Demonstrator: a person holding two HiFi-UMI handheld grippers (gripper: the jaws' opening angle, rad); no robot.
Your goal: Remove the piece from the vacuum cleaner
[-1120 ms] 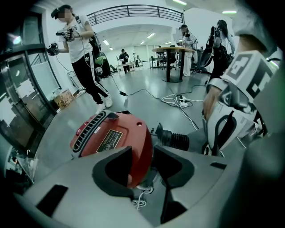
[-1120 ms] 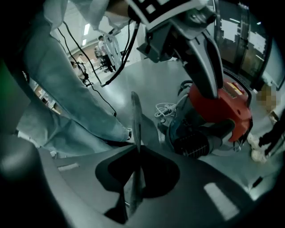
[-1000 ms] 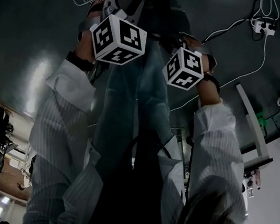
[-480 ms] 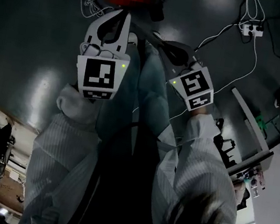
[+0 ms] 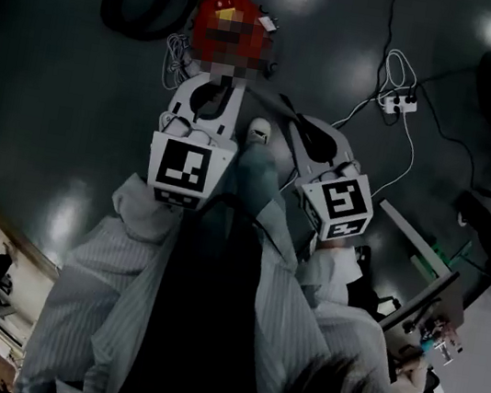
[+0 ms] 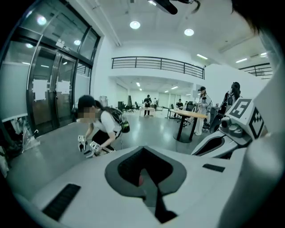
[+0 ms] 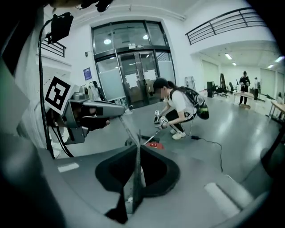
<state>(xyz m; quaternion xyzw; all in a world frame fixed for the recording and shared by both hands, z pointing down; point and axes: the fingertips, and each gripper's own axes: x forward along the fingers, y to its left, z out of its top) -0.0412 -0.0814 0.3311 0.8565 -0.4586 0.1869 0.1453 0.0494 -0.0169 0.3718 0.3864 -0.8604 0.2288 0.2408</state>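
Snapped left gripper (image 6: 146,180) fully shut, empty, backed off vacuum cleaner (image 5: 231,2); kept right gripper (image 7: 133,178) pinched on thin strip (image 7: 129,130). Piece likely out.

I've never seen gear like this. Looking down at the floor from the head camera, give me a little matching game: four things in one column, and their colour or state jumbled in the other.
Things:
1. vacuum cleaner
2. hose
3. power strip
4. left gripper

Descriptions:
A. white, lying on the floor, cables running from it
B. jaws shut
C. red
D. black, looped on the floor

Pairs: 1-C, 2-D, 3-A, 4-B
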